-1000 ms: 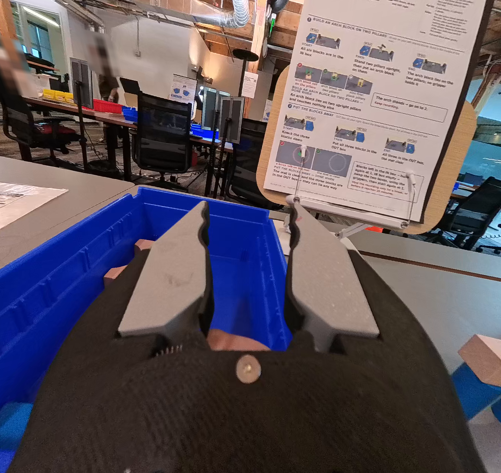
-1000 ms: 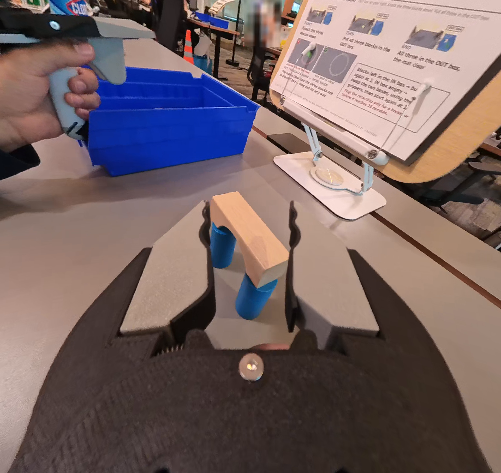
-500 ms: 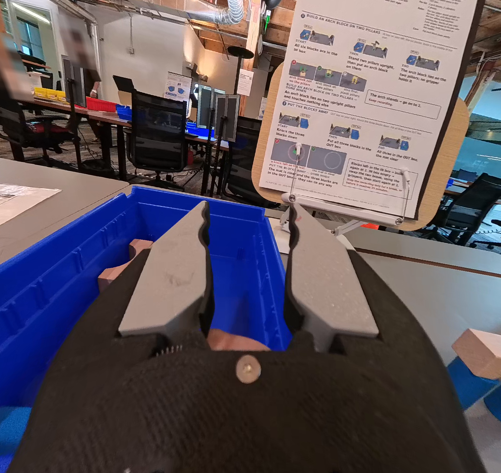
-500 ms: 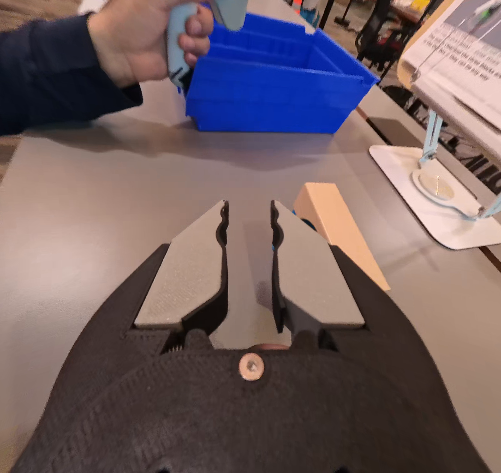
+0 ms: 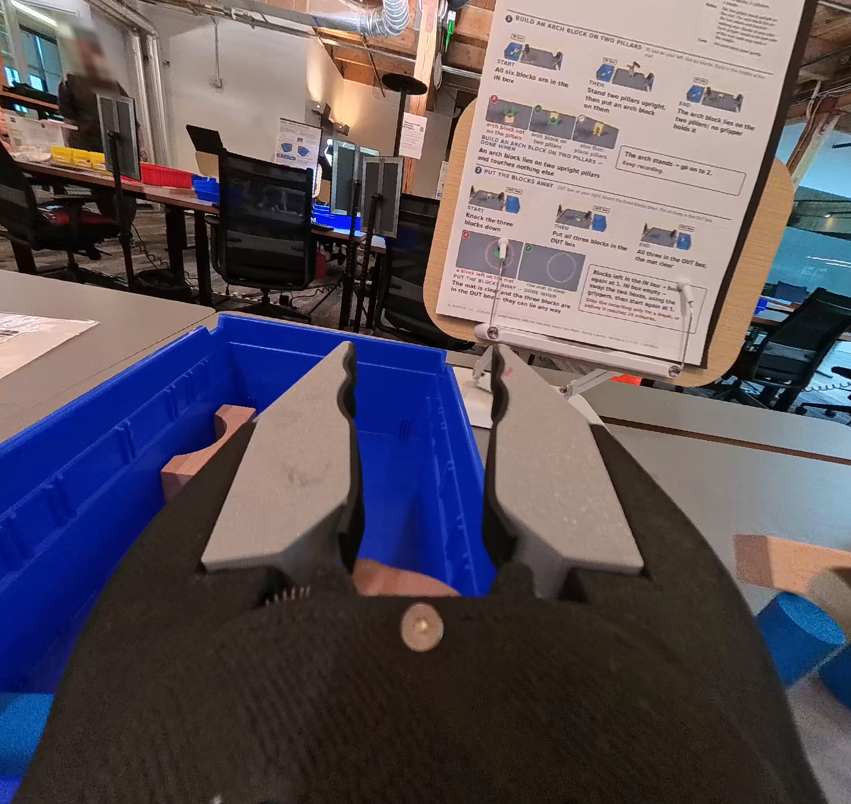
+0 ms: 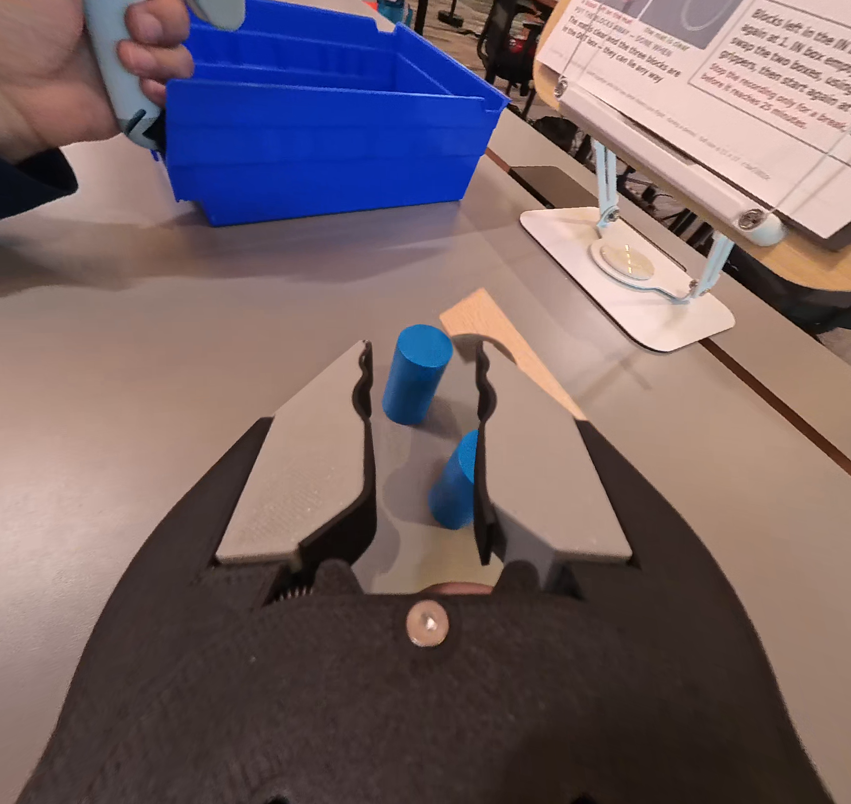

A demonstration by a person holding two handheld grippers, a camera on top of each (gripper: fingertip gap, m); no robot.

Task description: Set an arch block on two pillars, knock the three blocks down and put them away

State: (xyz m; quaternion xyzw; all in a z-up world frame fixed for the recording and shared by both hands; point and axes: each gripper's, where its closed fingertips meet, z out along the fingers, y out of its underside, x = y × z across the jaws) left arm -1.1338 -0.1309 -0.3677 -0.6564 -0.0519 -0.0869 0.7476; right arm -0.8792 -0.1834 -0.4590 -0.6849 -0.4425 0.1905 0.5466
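Note:
In the right wrist view my right gripper [image 6: 421,349] is open low over the grey table [image 6: 184,390]. Two blue pillars stand leaning between its fingers: one [image 6: 416,374] near the tips, one [image 6: 453,482] close to the right finger [image 6: 543,468]. Neither is gripped. The wooden arch block [image 6: 502,344] is off the pillars, tipped on the table to the right. In the left wrist view my left gripper [image 5: 423,353] is open and empty above the blue bin [image 5: 115,459], where another wooden arch block [image 5: 207,450] lies. The knocked arch [image 5: 783,560] and a pillar [image 5: 796,634] show blurred at the right edge.
A hand holds the left gripper [image 6: 138,44] over the blue bin [image 6: 322,137] at the back left. An instruction sheet on a white stand [image 6: 644,275] stands at the right, also in the left wrist view [image 5: 598,160]. Office desks and chairs are behind. The gap from one gripper's tips to the other's is roughly 30 cm.
A second ago the arch lay on both upright pillars between my right fingers. The right gripper narrowed, swung left and came back wider; the arch is now off and the pillars lean. The left gripper barely moved.

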